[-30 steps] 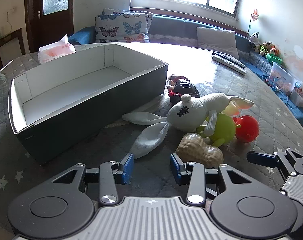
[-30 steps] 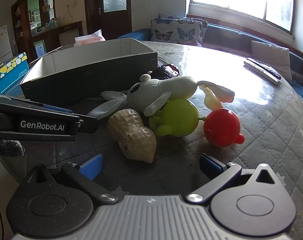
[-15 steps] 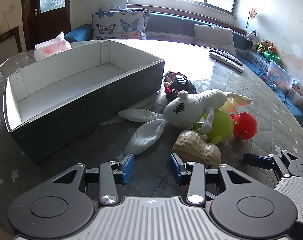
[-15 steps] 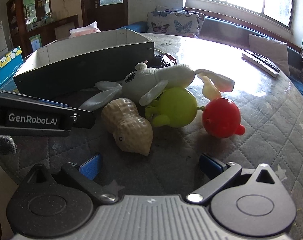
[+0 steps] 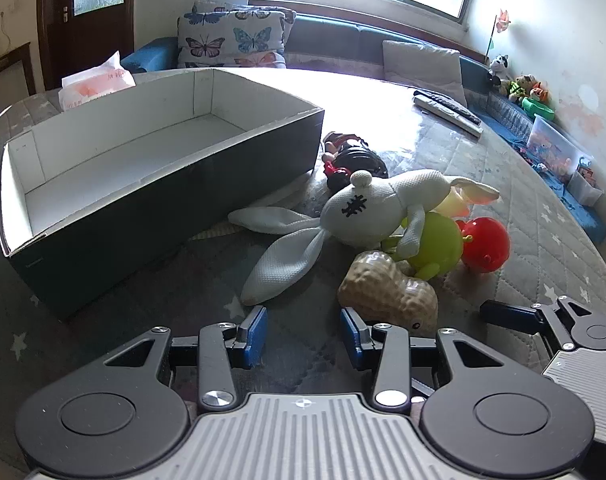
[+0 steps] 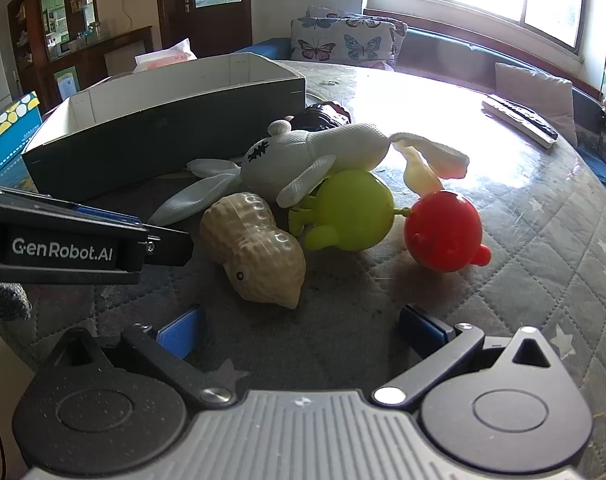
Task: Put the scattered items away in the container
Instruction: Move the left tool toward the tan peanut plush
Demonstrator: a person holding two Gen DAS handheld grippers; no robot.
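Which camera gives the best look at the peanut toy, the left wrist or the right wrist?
The right wrist view. There the peanut toy lies fully in sight just ahead of the open right gripper, its dark eye and ribbed shell clear. In the left wrist view the toy is partly cut off by the left gripper finger.

The dark toy [image 5: 353, 156] is half hidden behind the white rabbit [image 5: 377, 208]; what it is, I cannot tell. The rabbit covers the top of the green toy [image 6: 353, 210]. The small toys [image 5: 521, 88] by the wall are too small to tell.
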